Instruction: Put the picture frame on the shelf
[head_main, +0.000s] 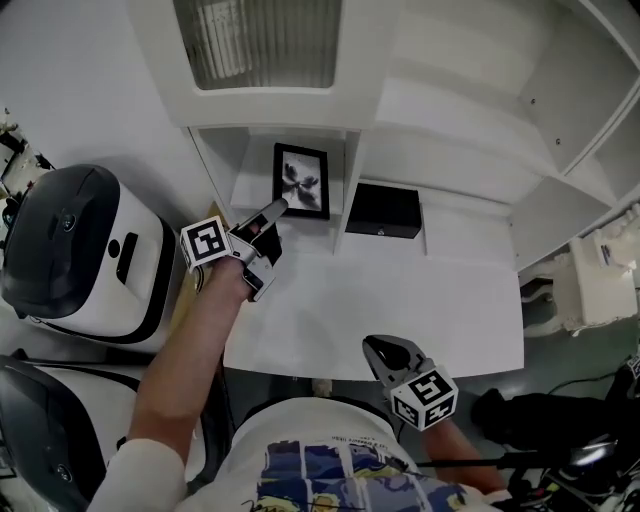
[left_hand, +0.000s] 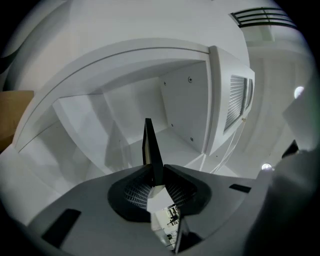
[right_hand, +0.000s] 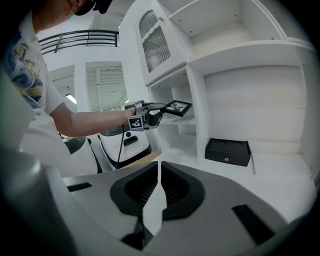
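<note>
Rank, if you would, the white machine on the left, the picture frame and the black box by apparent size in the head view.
1. White machine: clearly largest.
2 and 3. Picture frame and black box: look alike; the frame is probably held nearer the camera, so I leave them unranked.

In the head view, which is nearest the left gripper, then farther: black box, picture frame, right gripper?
1. Picture frame: held in the left gripper.
2. Black box: compartment to the right.
3. Right gripper: low, near the person.
</note>
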